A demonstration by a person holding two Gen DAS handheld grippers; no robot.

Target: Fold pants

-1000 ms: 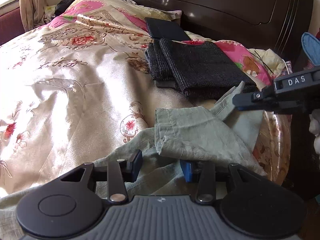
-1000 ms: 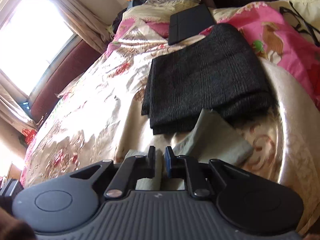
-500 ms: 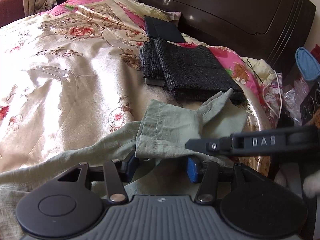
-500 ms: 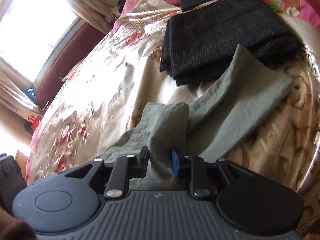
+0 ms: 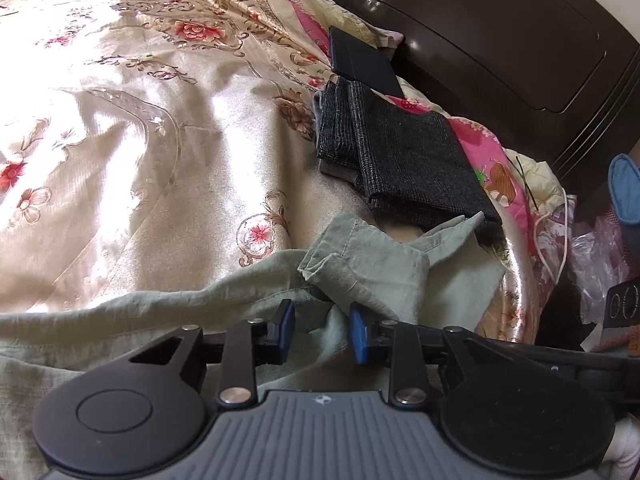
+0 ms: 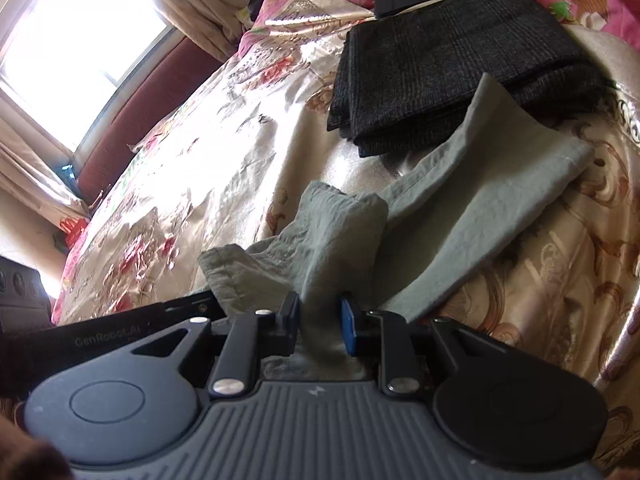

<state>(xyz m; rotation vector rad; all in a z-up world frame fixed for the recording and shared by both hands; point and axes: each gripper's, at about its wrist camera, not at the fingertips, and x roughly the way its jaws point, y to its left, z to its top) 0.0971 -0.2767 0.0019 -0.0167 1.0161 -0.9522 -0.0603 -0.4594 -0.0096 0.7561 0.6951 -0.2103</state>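
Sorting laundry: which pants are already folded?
The dark checked pants near the headboard, stacked flat; the green pants lie loose and crumpled between both grippers' fingers.

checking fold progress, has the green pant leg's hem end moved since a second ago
Yes. In the right wrist view the green pants' hem end now lies nearer the folded dark pants than a second ago, its corner reaching onto their edge.

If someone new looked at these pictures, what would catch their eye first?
Probably the green pants, crumpled at the near edge of the shiny floral bedspread, with fabric between both the left gripper and right gripper. Just beyond lies a neatly folded dark garment.
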